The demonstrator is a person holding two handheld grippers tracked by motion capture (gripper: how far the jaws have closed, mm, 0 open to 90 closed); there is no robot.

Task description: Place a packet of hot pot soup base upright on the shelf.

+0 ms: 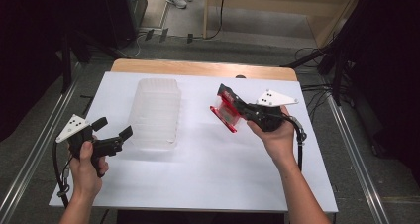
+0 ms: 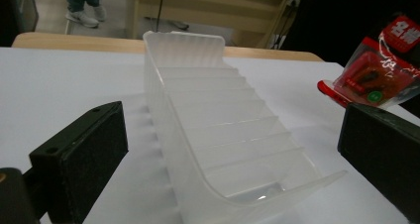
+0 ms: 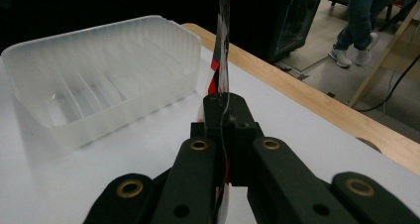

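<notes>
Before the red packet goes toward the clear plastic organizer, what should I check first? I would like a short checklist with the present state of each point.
1. Right gripper jaws shut on the red packet: ok, the right gripper view shows it pinched edge-on.
2. Packet lifted off the table: ok by the high view.
3. Clear divided organizer upright, with empty slots: ok.
4. Left gripper open and holding nothing: ok, it sits beside the near end of the organizer.
5. Left gripper steadying the organizer: not ok, no contact seen.
6. Packet fits a slot: cannot tell.
</notes>
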